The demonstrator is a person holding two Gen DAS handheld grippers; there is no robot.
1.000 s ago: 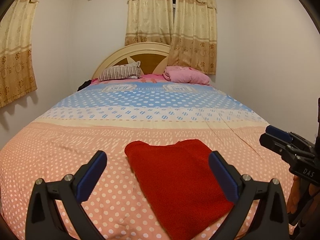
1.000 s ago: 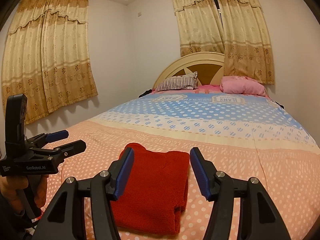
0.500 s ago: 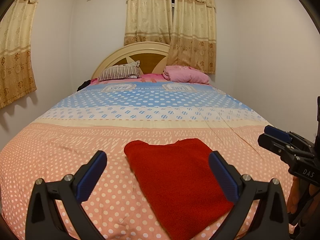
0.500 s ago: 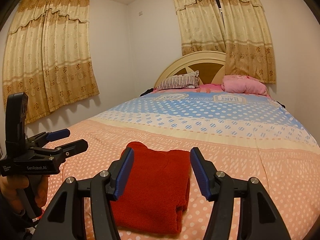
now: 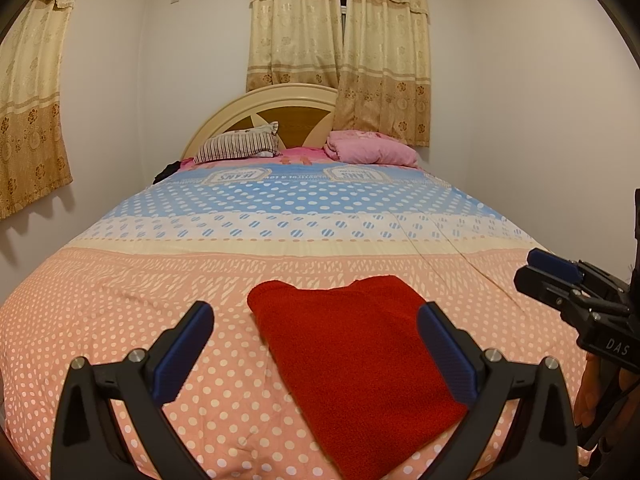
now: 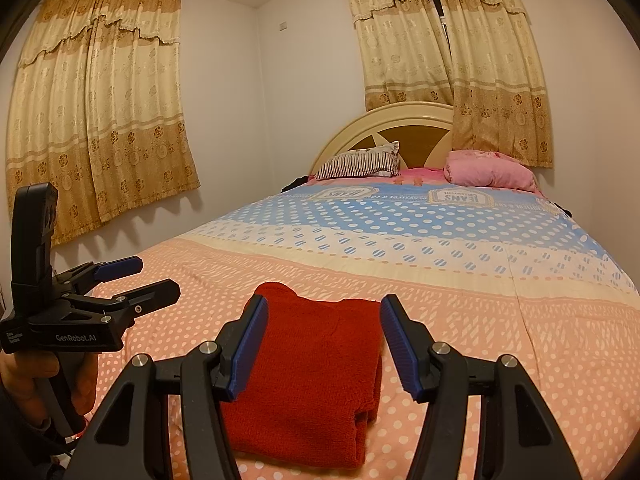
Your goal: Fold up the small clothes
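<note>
**Bedroom scene: red cloth lies folded, both grabbers wait above it**

Bed covers with pink and blue dots fill most of the room. The left gripper (image 5: 312, 354) has its blue fingers (image 5: 182, 350) wide apart, holding nothing. The right gripper (image 6: 322, 346) has its fingers spread too, and it is empty. Both hang just above the red cloth (image 6: 316, 376), not touching it.

The red cloth lies folded near the foot of the bed (image 5: 120, 320), with its thick stacked edges on the right side.

What could go wrong? If a finger grabs only the top layer, the fold may fall open. If a finger pushes sideways, the soft cloth may bunch up. The cover under it could get pinched too.

Far from the red cloth, by the headboard (image 5: 280, 98), sit a striped pillow (image 5: 238, 146) and a pink blanket (image 5: 370, 148). Curtains (image 6: 100, 120) hang on the walls. Nothing stands between the grabbers and the red cloth.
</note>
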